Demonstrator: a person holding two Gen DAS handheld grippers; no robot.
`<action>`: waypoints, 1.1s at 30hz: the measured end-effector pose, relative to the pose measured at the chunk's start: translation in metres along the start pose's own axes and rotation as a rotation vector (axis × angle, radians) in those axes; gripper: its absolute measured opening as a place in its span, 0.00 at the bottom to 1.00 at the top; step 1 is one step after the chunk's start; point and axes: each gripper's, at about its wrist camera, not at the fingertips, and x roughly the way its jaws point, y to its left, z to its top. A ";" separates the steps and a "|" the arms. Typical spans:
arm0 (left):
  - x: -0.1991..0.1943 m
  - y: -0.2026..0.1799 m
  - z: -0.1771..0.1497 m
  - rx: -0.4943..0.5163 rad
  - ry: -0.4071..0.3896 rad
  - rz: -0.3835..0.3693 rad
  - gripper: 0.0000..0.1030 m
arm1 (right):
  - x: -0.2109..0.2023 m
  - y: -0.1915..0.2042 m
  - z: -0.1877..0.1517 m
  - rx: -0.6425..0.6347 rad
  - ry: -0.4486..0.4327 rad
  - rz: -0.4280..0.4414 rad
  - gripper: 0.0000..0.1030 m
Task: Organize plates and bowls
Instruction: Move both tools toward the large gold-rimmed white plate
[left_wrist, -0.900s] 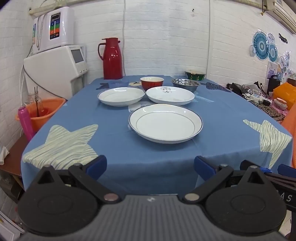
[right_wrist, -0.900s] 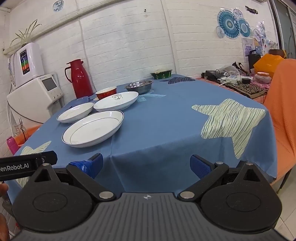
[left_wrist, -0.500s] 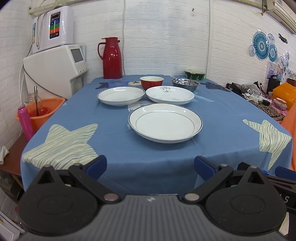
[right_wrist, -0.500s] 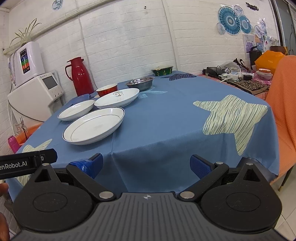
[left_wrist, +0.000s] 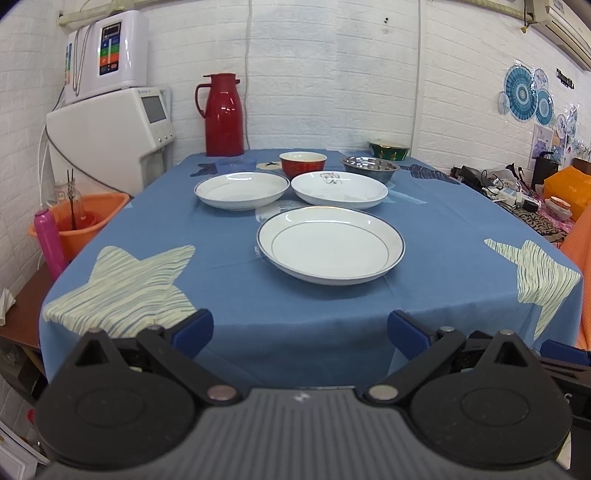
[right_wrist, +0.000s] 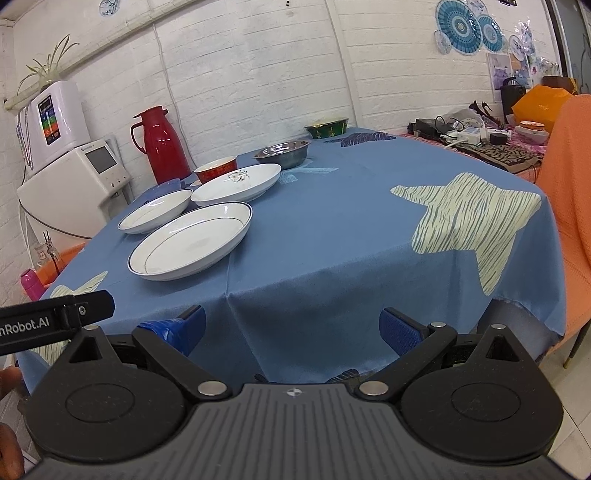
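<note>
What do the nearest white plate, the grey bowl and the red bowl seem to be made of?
Nearest white plate: likely glazed ceramic, since it is glossy white with a thin dark rim line.
Grey bowl: apparently steel, with mirror-like reflections.
Red bowl: probably glazed ceramic or lacquered plastic; it is shiny, and I cannot tell which.

Three white plates (left_wrist: 330, 245) upright on blue cloth, red bowl (left_wrist: 303, 163), steel bowl (left_wrist: 370, 168) behind

Left wrist: off the near table edge, facing straight down the blue star-print tablecloth (left_wrist: 229, 295).
Right wrist: off the near right corner, angled left.
Shared: large white blue-rimmed plate (left_wrist: 330, 244) (right_wrist: 190, 245), red thermos jug (left_wrist: 224, 115) (right_wrist: 159, 139).
</note>
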 end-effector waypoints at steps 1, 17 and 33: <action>0.000 0.000 0.001 0.000 0.000 -0.001 0.97 | 0.000 0.000 0.000 0.000 0.001 -0.001 0.86; 0.012 0.002 0.006 0.007 0.010 -0.014 0.97 | 0.004 -0.002 0.000 0.001 0.020 -0.013 0.86; 0.043 -0.001 0.027 0.016 0.081 -0.032 0.97 | 0.028 -0.002 0.021 -0.006 0.080 -0.040 0.86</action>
